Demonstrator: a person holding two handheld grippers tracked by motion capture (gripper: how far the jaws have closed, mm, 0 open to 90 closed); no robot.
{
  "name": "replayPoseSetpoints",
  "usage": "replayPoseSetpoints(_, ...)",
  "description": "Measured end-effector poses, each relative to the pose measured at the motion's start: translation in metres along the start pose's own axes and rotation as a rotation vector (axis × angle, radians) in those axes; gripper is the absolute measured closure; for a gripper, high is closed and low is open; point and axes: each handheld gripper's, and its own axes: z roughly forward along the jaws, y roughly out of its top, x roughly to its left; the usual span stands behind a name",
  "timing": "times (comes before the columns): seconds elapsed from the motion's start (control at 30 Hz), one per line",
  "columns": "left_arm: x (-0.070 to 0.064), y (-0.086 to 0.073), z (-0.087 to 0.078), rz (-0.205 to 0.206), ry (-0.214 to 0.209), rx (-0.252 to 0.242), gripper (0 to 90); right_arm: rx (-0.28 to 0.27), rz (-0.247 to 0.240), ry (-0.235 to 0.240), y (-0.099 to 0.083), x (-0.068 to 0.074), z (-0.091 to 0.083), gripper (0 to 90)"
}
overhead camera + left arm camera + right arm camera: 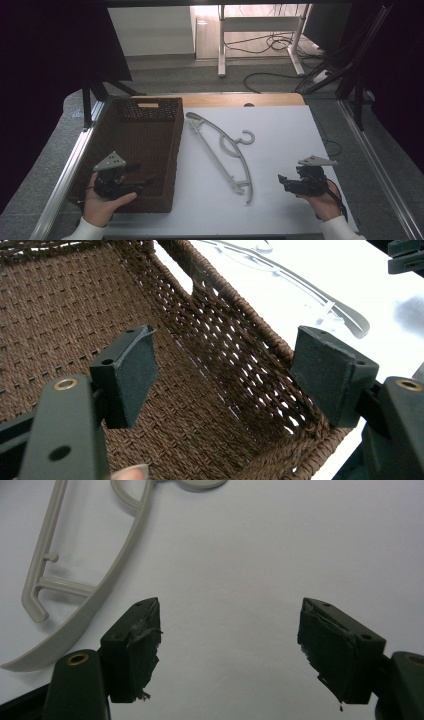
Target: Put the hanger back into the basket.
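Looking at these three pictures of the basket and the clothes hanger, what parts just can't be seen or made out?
- Hanger: in the right gripper view its hook and far arm are cut off by the top edge.
- Basket: in the high view the left gripper and hand cover its near floor; in the left gripper view the picture edges cut off most of it.
- Right gripper: in the high view, too small and dark to judge the jaw gap.

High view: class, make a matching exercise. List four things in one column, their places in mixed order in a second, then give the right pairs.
Things:
1. woven basket
2. hanger
3. left gripper
4. right gripper

Places:
A. flat on the white table top, mid-table
B. above the basket's near end, jaws open
C. on the left part of the table
D. over the table's near right corner, jaws open

Pairs: 1-C, 2-A, 3-B, 4-D
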Motion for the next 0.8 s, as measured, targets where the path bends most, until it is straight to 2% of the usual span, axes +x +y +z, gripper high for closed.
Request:
replayPoseSetpoints(0.23,0.0,0.002,0.001,0.003,-0.003,-0.002,25.8,0.014,-0.01,0.004,-0.002,-0.003,0.004,26.5)
replayPoseSetpoints(0.5,-0.003,0.012,0.006,0.031,-0.02,-0.004,25.7,0.005,0.007,0.005,-0.011,-0.006,-0.005,27.5)
replayPoseSetpoints(0.8,-0.001,0.012,0.013,0.019,-0.019,0.009,25.7,0.011,-0.008,0.02,-0.009,-0.006,-0.001,28.1)
